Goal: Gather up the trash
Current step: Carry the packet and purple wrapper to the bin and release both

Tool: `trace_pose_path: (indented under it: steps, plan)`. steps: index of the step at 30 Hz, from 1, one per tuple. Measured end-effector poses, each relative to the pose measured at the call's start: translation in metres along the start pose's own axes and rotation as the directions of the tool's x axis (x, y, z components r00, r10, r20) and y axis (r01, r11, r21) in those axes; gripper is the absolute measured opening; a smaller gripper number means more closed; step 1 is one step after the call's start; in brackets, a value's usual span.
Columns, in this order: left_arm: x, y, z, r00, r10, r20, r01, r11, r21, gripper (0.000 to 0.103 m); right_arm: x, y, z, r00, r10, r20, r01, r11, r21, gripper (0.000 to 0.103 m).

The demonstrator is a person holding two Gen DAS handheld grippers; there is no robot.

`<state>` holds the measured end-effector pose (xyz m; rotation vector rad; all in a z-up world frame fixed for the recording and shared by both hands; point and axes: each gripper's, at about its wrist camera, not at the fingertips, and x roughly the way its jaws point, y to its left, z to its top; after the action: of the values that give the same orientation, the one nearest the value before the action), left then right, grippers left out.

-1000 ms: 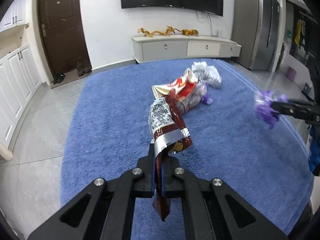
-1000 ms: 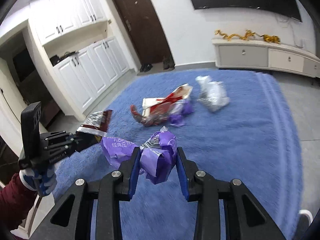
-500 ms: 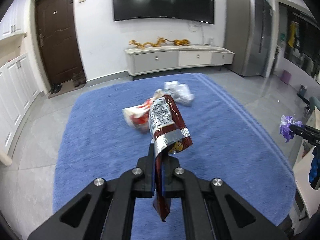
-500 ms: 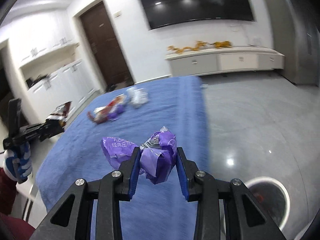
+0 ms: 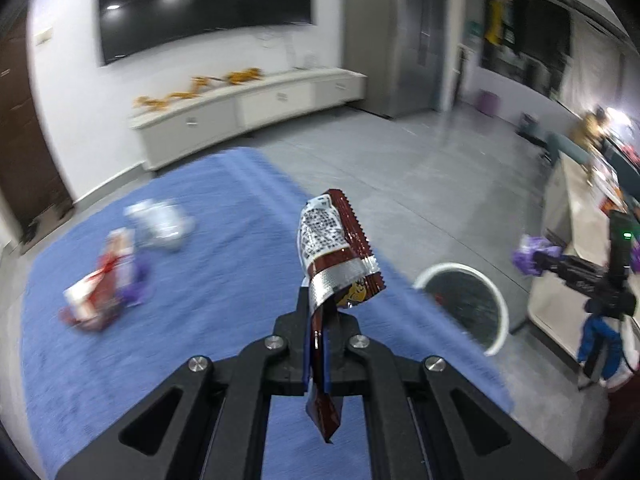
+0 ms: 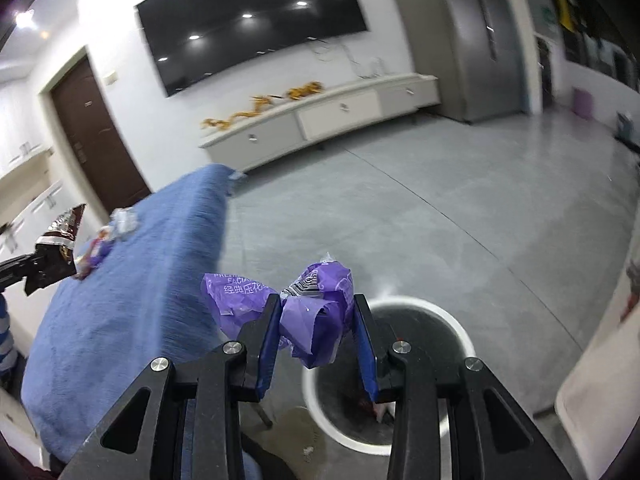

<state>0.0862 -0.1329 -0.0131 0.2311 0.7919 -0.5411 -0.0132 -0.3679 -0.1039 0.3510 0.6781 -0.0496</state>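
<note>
My left gripper [image 5: 318,322] is shut on a dark red and silver snack wrapper [image 5: 336,256] and holds it above the blue cloth [image 5: 200,320] near its right edge. My right gripper [image 6: 316,320] is shut on a crumpled purple wrapper [image 6: 312,312] and hangs just above a white-rimmed trash bin [image 6: 460,336] on the floor. The bin [image 5: 496,300] also shows in the left wrist view, beside the cloth. A red and white wrapper [image 5: 100,284], a purple scrap [image 5: 138,288] and a silver bag [image 5: 160,224] lie on the cloth.
Grey tiled floor [image 6: 440,208] surrounds the bin. A low white TV cabinet [image 5: 248,108] stands against the far wall under a dark screen. A pale counter [image 5: 568,240] stands right of the bin. A brown door [image 6: 96,136] is at the left.
Both grippers have swung right, away from the trash pile toward the bin. The right gripper with the purple wrapper now hangs over the bin. Both grips are unchanged.
</note>
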Motion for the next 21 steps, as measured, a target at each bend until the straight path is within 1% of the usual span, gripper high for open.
trace_pose_path:
  steps: [2, 4, 6, 8, 11, 12, 14, 17, 18, 19, 20, 21]
  plan:
    - [0.023, -0.034, 0.009, 0.998, -0.046, -0.034, 0.048, 0.997, 0.055, 0.004, 0.007, -0.019, -0.008, 1.000, -0.021, -0.019, 0.022, 0.999, 0.046, 0.033]
    - [0.044, -0.063, 0.015, 0.995, -0.073, -0.064, 0.079, 0.992, 0.098, 0.004, 0.015, -0.033, -0.013, 0.998, -0.039, -0.041, 0.041, 0.997, 0.069, 0.033]
    - [0.065, -0.090, 0.020, 0.988, -0.113, -0.103, 0.125, 0.985, 0.119, 0.004, 0.022, -0.047, -0.019, 0.996, -0.056, -0.064, 0.061, 0.995, 0.080, 0.033]
    - [0.087, -0.115, 0.026, 0.981, -0.135, -0.141, 0.155, 0.978, 0.138, 0.004, 0.030, -0.058, -0.024, 0.994, -0.067, -0.087, 0.074, 0.994, 0.086, 0.033]
    - [0.115, -0.142, 0.033, 0.969, -0.159, -0.189, 0.188, 0.972, 0.144, 0.006, 0.043, -0.067, -0.030, 0.989, -0.091, -0.120, 0.100, 0.992, 0.076, 0.034]
    - [0.125, -0.152, 0.035, 0.966, -0.161, -0.200, 0.193, 0.969, 0.151, 0.007, 0.047, -0.070, -0.030, 0.987, -0.096, -0.128, 0.106, 0.992, 0.075, 0.035]
    - [0.140, -0.165, 0.039, 0.963, -0.165, -0.215, 0.201, 0.967, 0.155, 0.007, 0.056, -0.077, -0.032, 0.983, -0.107, -0.147, 0.119, 0.990, 0.077, 0.036]
    - [0.161, -0.181, 0.042, 0.948, -0.199, -0.248, 0.236, 0.963, 0.132, 0.008, 0.066, -0.086, -0.037, 0.976, -0.125, -0.176, 0.141, 0.987, 0.078, 0.038]
    - [0.168, -0.187, 0.043, 0.943, -0.211, -0.258, 0.250, 0.960, 0.126, 0.009, 0.067, -0.089, -0.038, 0.974, -0.130, -0.184, 0.147, 0.986, 0.079, 0.040]
    - [0.174, -0.193, 0.042, 0.938, -0.220, -0.268, 0.260, 0.957, 0.124, 0.012, 0.070, -0.093, -0.041, 0.971, -0.138, -0.195, 0.156, 0.984, 0.082, 0.044]
    - [0.181, -0.200, 0.043, 0.932, -0.228, -0.280, 0.270, 0.955, 0.120, 0.017, 0.071, -0.095, -0.043, 0.969, -0.143, -0.203, 0.162, 0.983, 0.084, 0.046]
    - [0.185, -0.204, 0.042, 0.928, -0.239, -0.287, 0.280, 0.954, 0.112, 0.031, 0.073, -0.097, -0.043, 0.967, -0.145, -0.207, 0.166, 0.982, 0.086, 0.049]
